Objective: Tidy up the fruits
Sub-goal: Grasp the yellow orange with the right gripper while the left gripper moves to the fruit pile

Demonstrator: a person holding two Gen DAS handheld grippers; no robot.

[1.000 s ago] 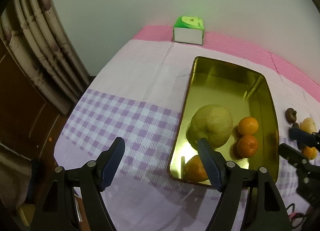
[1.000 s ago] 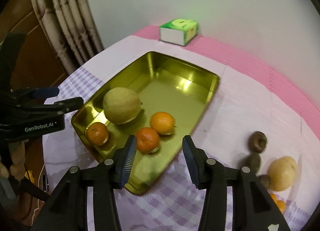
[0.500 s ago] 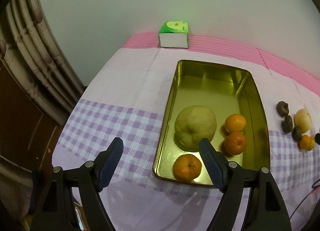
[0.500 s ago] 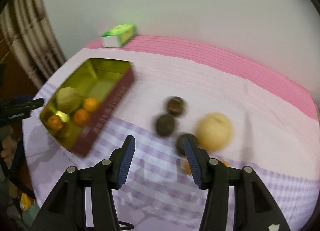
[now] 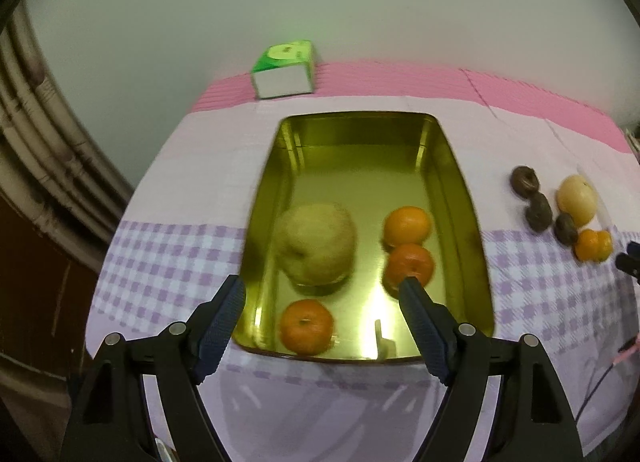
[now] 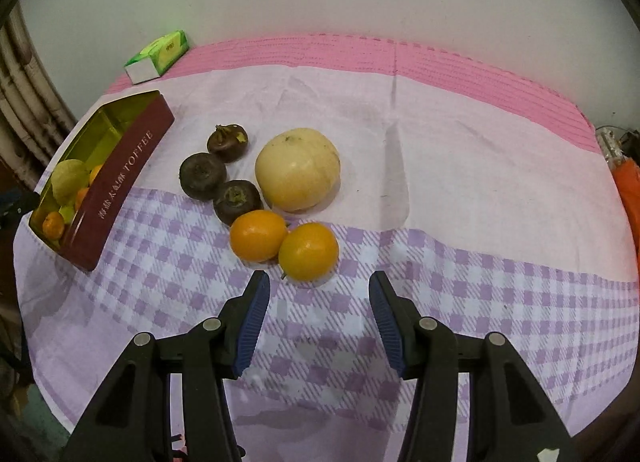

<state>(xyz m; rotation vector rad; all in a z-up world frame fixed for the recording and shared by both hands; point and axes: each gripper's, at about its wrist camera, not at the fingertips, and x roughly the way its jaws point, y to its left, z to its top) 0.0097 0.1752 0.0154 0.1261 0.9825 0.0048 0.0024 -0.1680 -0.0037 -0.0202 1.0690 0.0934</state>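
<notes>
A gold tin point(image 5: 452, 166) with a maroon TOFFEE side point(image 6: 120, 178) holds a pale green fruit point(image 5: 318, 248) and three oranges point(image 5: 408, 224). My left gripper point(image 5: 322, 290) is open and empty above the tin's near end. Loose on the cloth lie a pale yellow round fruit point(image 6: 298, 168), three dark brown fruits point(image 6: 202, 176) and two oranges point(image 6: 308, 250); they also show in the left wrist view point(image 5: 576, 198). My right gripper point(image 6: 318, 282) is open and empty just in front of the two oranges.
A green tissue box point(image 5: 286, 68) stands at the back by the wall, also in the right wrist view point(image 6: 158, 56). A curtain point(image 5: 36, 134) hangs at the left. The pink and purple checked cloth point(image 6: 460, 190) covers the table.
My right gripper swung from over the tin to the loose fruits at the right. My left gripper moved right and now faces the tin squarely. Both stayed open.
</notes>
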